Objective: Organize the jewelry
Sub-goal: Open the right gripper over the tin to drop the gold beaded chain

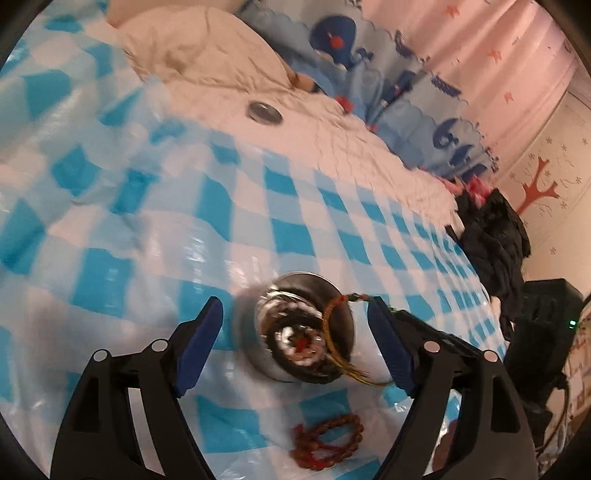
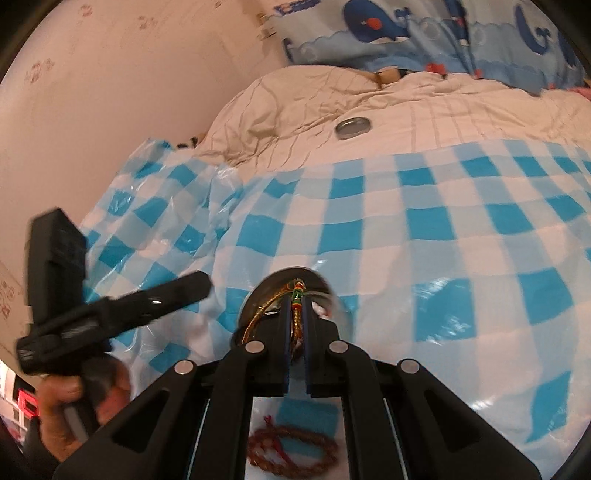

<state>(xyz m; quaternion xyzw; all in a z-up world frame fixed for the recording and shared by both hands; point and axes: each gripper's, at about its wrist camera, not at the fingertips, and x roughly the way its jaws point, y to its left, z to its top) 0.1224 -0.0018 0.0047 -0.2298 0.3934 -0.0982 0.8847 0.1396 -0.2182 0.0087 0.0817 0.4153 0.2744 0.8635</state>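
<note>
Two risks: right gripper (image 2: 295, 325) clenched on gold cord (image 2: 295, 314) could snag steel jar (image 1: 306, 332), tipping it; left gripper (image 1: 295, 343) released.

A blue-and-white checked plastic sheet (image 2: 424, 229) covers the near part of a bed, crinkled and glossy, and beyond its far edge lies a rumpled cream quilt (image 2: 424, 107). A round metal lid (image 2: 352, 128) rests flat on that quilt, just past the sheet's edge, and behind it a pale blue pillow with dark blue whales (image 2: 424, 33) leans by the pink wall (image 2: 110, 92). In the left wrist view a heap of black clothing (image 1: 491, 236) sits at the sheet's right edge, near a wall sticker of a brown tree (image 1: 537, 190).
</note>
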